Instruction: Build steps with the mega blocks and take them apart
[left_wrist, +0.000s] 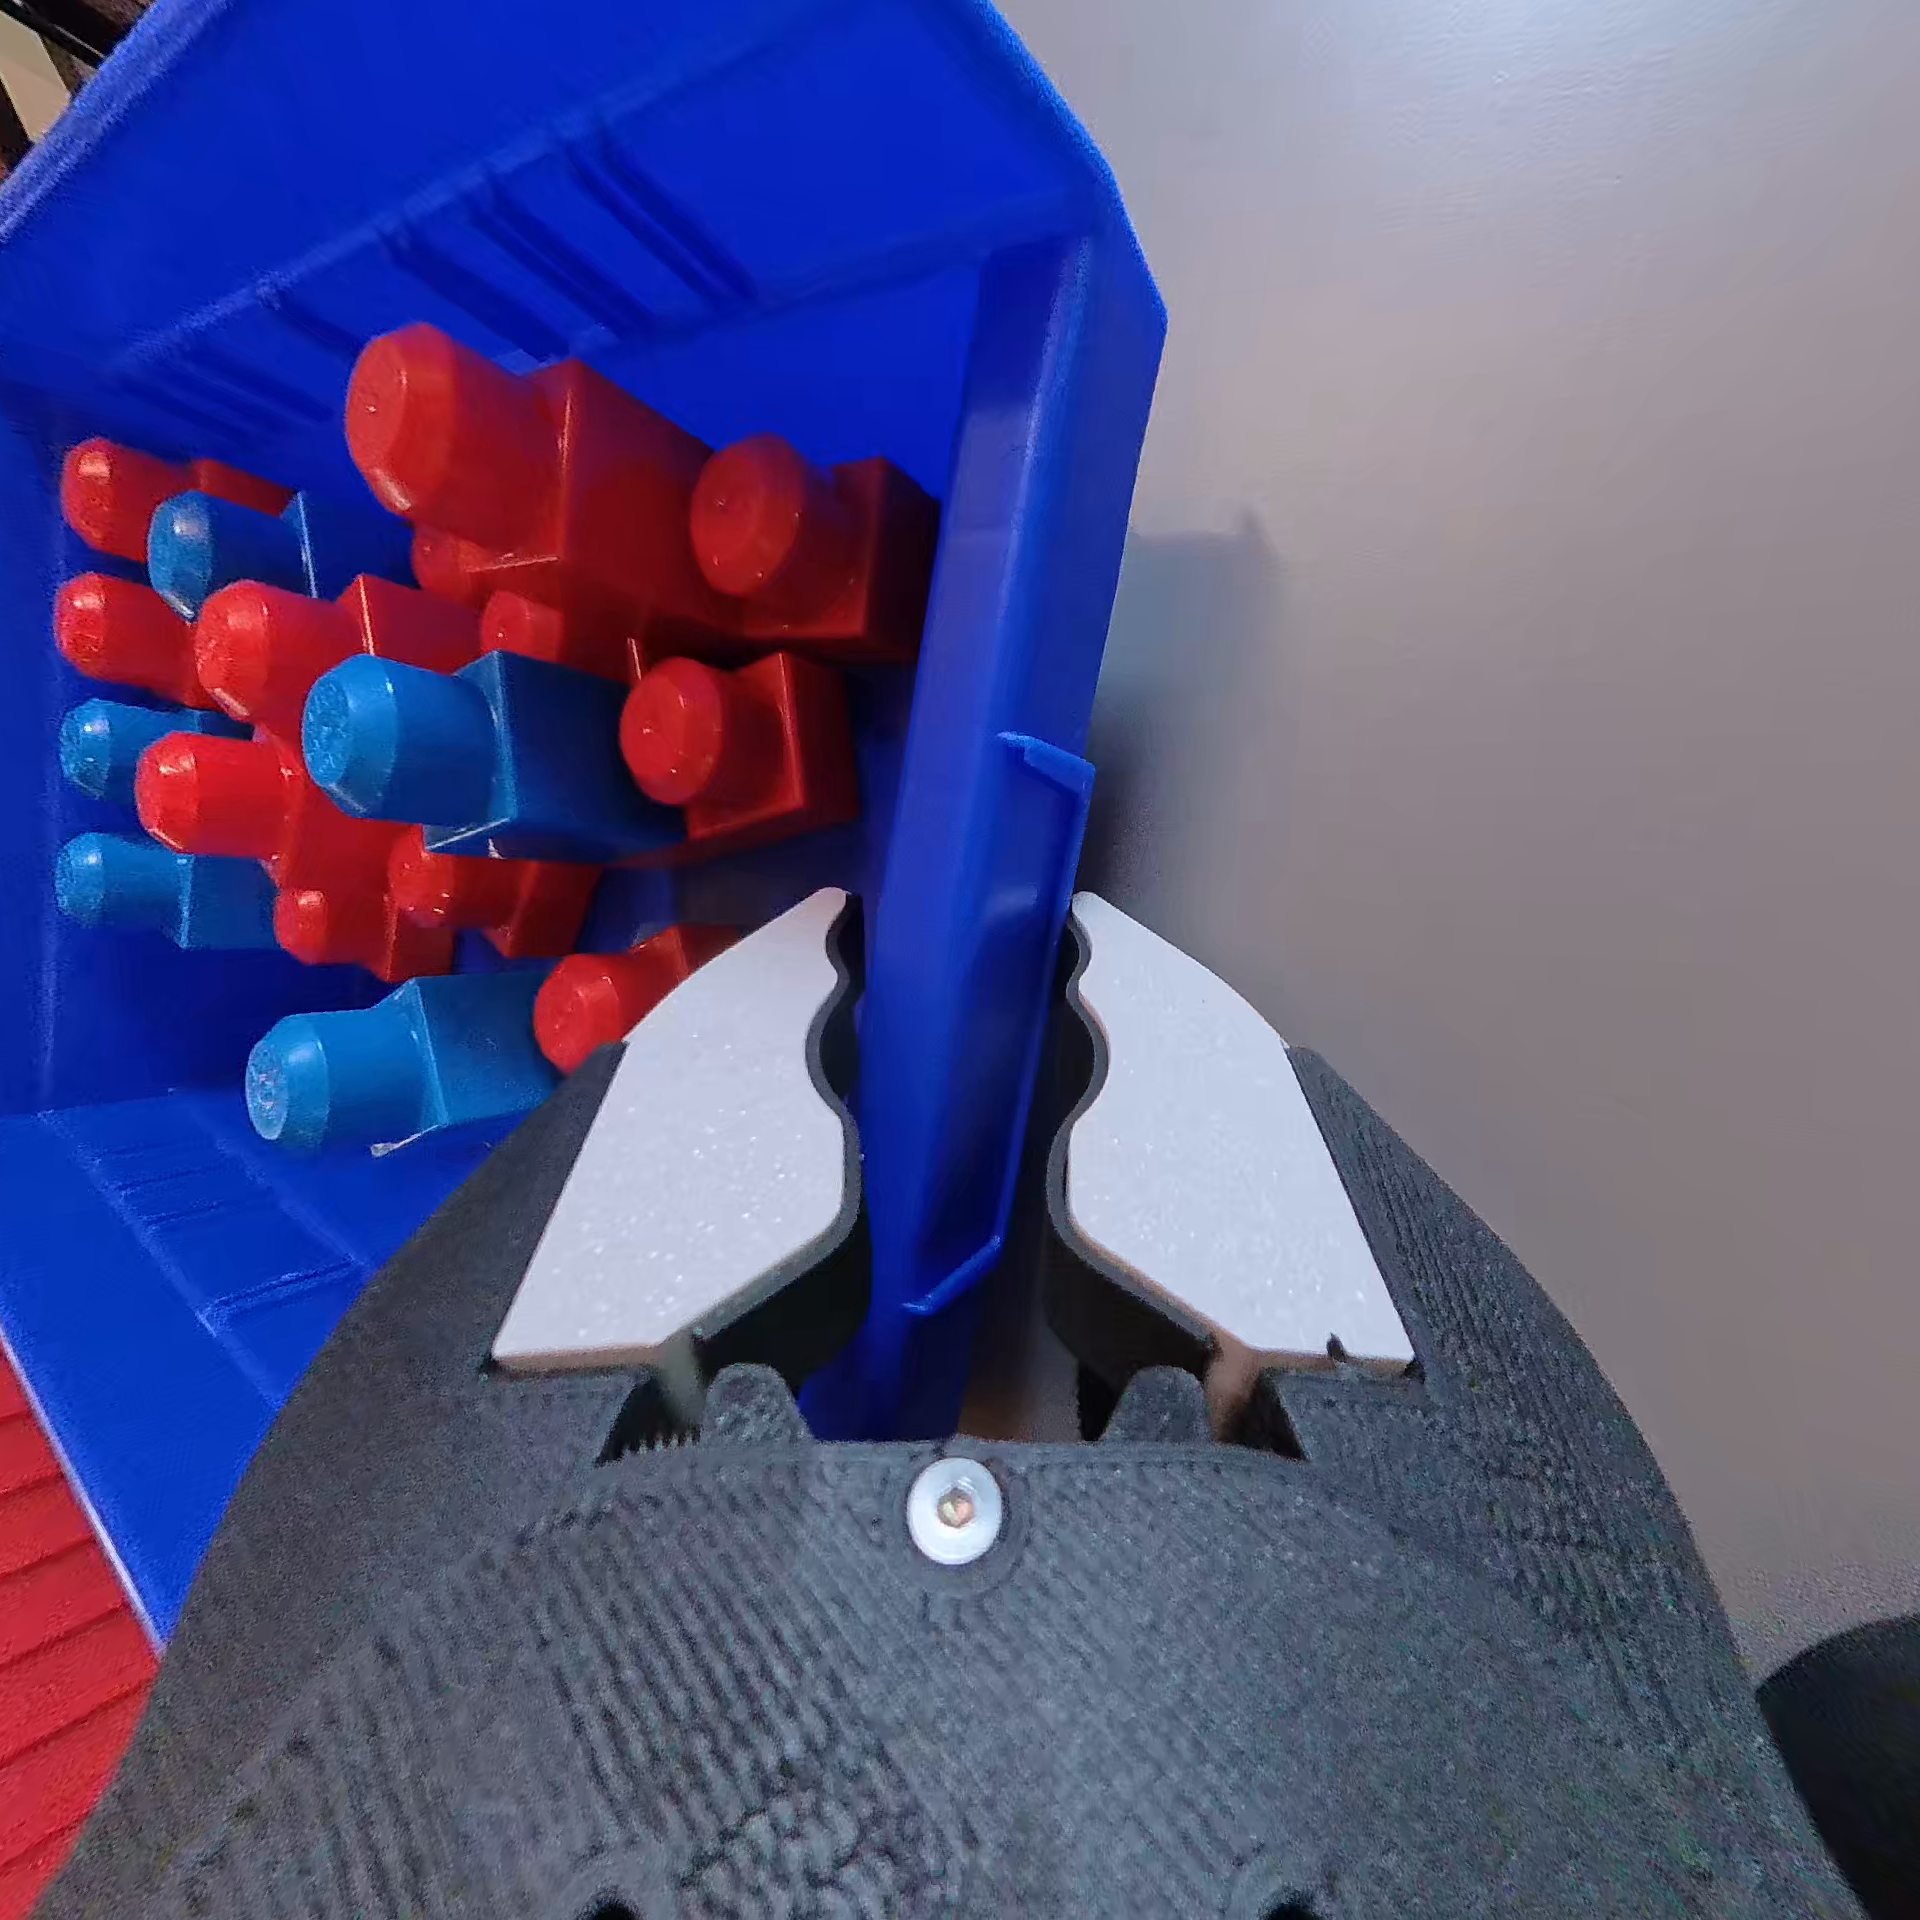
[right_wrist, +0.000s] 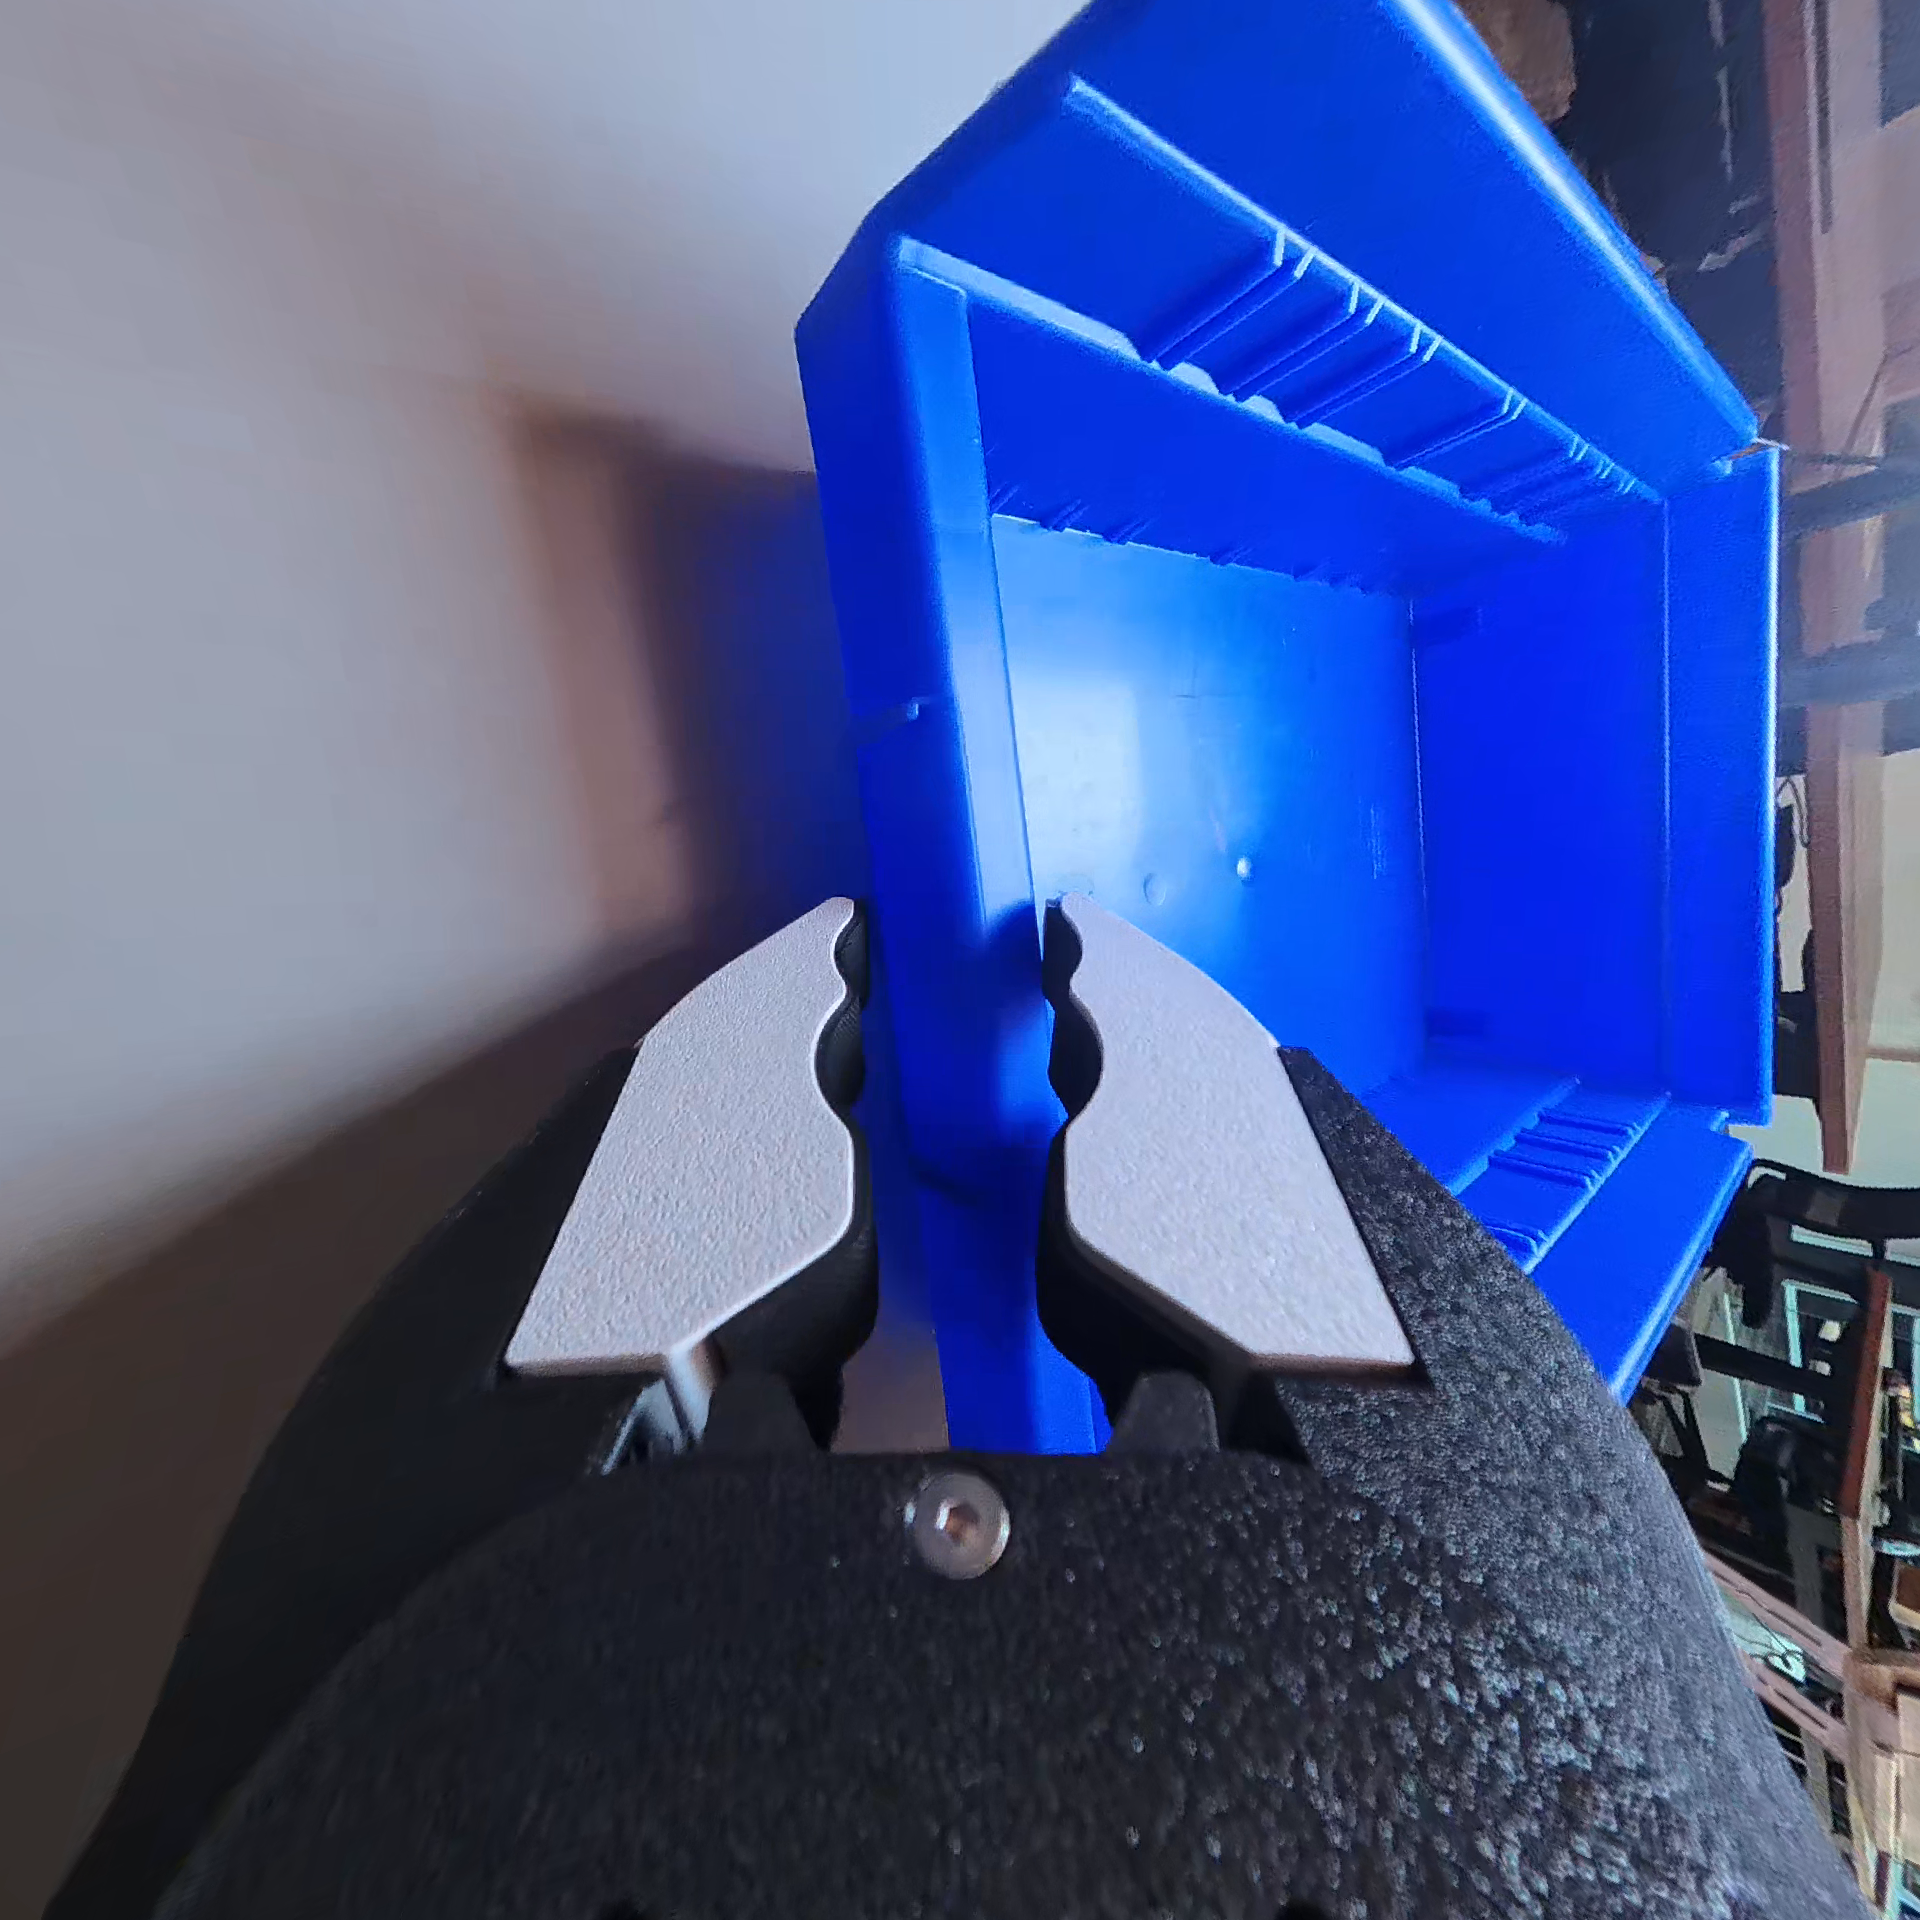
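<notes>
The left gripper (left_wrist: 961, 914) clamps the wall of a blue bin (left_wrist: 977, 623) holding red and blue mega blocks (left_wrist: 499, 727), several half hidden; the right gripper (right_wrist: 951, 920) pinches another blue bin's rim (right_wrist: 935, 623), its far edge cut off.

In your left view, red and blue blocks (left_wrist: 499, 727) crowded the blue bin (left_wrist: 966, 665), leaving little room inside. In your right view, the empty bin (right_wrist: 1226, 790) was free inside; its wall filled the space between the fingers.

Each wrist camera looks forward along its own jaws, very close to a blue bin wall (left_wrist: 966, 831) between them (separate bins (right_wrist: 1195, 779), nothing visibly shared).
</notes>
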